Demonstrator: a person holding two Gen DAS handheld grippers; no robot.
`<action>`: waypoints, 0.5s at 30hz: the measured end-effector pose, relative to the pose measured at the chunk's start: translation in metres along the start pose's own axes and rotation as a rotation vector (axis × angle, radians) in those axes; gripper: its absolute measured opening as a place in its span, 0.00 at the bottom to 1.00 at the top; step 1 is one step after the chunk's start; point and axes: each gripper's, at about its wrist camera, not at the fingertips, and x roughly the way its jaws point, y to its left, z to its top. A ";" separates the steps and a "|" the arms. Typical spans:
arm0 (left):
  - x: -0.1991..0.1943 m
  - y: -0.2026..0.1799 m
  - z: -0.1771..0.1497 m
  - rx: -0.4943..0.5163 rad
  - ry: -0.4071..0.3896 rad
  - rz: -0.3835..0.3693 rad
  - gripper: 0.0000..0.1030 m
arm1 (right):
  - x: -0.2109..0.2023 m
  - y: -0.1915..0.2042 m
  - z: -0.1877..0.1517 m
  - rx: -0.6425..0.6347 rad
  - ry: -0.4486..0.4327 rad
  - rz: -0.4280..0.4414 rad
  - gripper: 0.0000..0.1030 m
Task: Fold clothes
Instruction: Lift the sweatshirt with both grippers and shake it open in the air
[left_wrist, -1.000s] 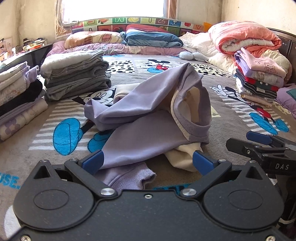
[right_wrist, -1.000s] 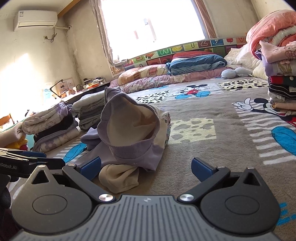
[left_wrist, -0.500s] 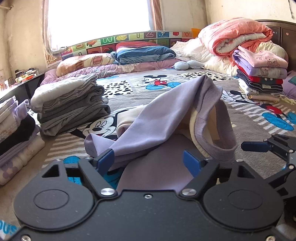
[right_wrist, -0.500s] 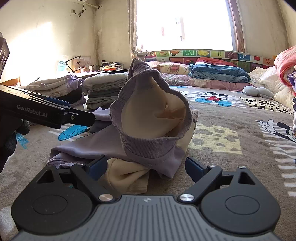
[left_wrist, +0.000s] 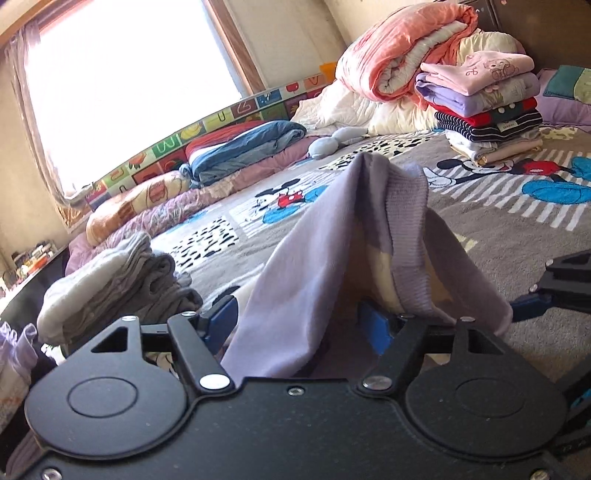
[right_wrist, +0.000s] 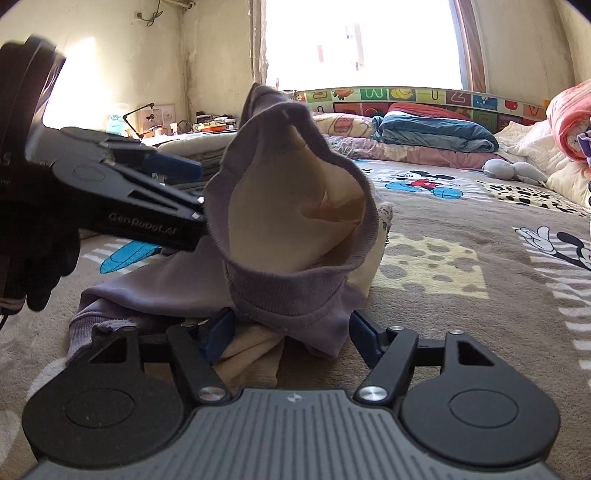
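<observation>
**Both claws closing around a crumpled lilac sweatshirt on the bed**

Sunlight from a wide window falls over a bed (left_wrist: 517, 236) spread with a grey cartoon-mouse blanket, seen first from the left wrist. The lilac sweatshirt (left_wrist: 332, 236) with its cream lining rises in a peak just beyond the left claw (left_wrist: 299, 325), and a fold of it runs down between the two blue pads. The jaws are closing with that fold in the gap; the cloth hangs loose there and whether the pads already press on it cannot be told. To the left, near the claw, sits a folded grey stack (left_wrist: 110, 284). Far right stands a stack of folded clothes (left_wrist: 487, 107) in pink, lilac, red and stripes, with a rolled pink quilt (left_wrist: 399, 51) behind it. At the far edge lie a folded blue blanket (left_wrist: 243, 147) and a grey soft toy (left_wrist: 332, 142). The tip of the right claw (left_wrist: 546, 299) enters from the right edge, just beside the sweatshirt's hem.

From the right wrist, the same bed (right_wrist: 480, 266) stretches to the window. The sweatshirt (right_wrist: 295, 229) stands with its ribbed hem gaping open, lining showing, right in front of the right claw (right_wrist: 291, 332). Its lower lilac folds and a cream part lie between the pads; these jaws are closing too, and the right pad stands apart from the cloth. On the left, a dark-gloved hand (right_wrist: 33, 258) holds the left claw (right_wrist: 177, 192), whose fingers reach the sweatshirt's left side.
</observation>
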 end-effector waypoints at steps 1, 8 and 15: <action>0.002 -0.001 0.004 0.004 -0.008 0.002 0.61 | 0.002 0.001 0.000 -0.006 0.003 -0.003 0.67; 0.001 -0.001 0.034 0.005 -0.068 0.031 0.03 | 0.004 -0.003 0.001 0.020 0.007 -0.006 0.68; -0.032 0.009 0.064 -0.001 -0.112 0.062 0.02 | -0.001 -0.002 0.004 0.020 -0.010 -0.028 0.60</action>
